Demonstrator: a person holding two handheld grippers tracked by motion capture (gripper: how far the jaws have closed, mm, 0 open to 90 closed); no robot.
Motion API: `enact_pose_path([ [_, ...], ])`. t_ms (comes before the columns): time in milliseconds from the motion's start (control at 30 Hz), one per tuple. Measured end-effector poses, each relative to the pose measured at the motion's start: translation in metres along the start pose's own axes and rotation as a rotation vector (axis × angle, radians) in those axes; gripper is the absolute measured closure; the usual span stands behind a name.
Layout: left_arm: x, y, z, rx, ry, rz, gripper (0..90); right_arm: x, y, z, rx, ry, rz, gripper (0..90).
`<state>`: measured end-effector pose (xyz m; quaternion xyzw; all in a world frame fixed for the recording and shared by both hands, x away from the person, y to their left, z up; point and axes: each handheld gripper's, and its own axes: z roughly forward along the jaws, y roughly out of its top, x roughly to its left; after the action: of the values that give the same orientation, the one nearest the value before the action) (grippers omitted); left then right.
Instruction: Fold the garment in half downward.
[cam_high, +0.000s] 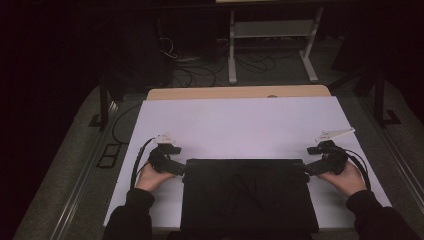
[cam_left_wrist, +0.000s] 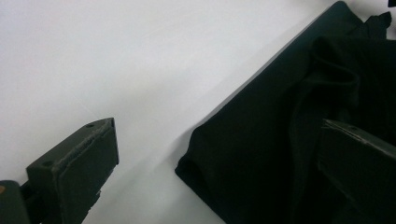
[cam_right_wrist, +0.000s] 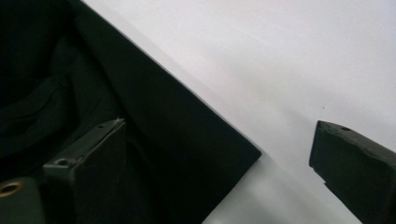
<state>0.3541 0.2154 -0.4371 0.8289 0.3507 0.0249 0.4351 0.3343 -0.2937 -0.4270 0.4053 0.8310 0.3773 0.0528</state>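
1. Black cloth (cam_high: 248, 195): I see it lying flat as a folded rectangle on the near, central part of the white tabletop (cam_high: 240, 125), its near edge at the tabletop's near edge.
2. Left tongs (cam_high: 181, 170): I hold them at the cloth's far left corner. In the left gripper view the jaws stand wide apart, one over the bare tabletop (cam_left_wrist: 116, 60), the other over the cloth (cam_left_wrist: 261, 154), with the cloth's corner between them and not clamped.
3. Right tongs (cam_high: 306, 170): I hold them at the cloth's far right corner. In the right gripper view the jaws are likewise spread, one over the cloth (cam_right_wrist: 154, 116), the other over the white surface (cam_right_wrist: 289, 60); the corner lies between them, unclamped.
4. Cloth surface: the left gripper view shows a raised fold running along the fabric near the corner; the right gripper view shows soft creases inside the edge.
5. Hands: my left hand (cam_high: 149, 176) and right hand (cam_high: 348, 179) rest low on the tabletop at either side of the cloth, in dark sleeves.
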Motion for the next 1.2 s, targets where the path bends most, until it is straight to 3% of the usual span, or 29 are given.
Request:
enact_pose_path([
  [400,0.002,-0.002,0.007,0.049,-0.011,-0.011,0.0,-0.012,-0.004,0.005,0.010,0.014,0.031,12.9],
  [667,0.004,-0.001,0.009,0.054,-0.017,-0.005,5.7,-0.012,-0.004,0.008,0.014,0.004,0.013,15.2],
  [900,0.009,-0.002,0.011,0.059,-0.043,-0.055,13.0,-0.010,-0.004,0.010,0.020,-0.009,0.002,18.2],
  [1100,0.006,0.000,0.011,0.060,-0.007,-0.021,25.8,-0.011,-0.004,0.011,0.024,0.000,0.005,31.1],
  [1200,0.005,0.001,0.013,0.063,0.010,-0.017,35.3,-0.012,-0.004,0.011,0.024,-0.001,0.018,44.7],
])
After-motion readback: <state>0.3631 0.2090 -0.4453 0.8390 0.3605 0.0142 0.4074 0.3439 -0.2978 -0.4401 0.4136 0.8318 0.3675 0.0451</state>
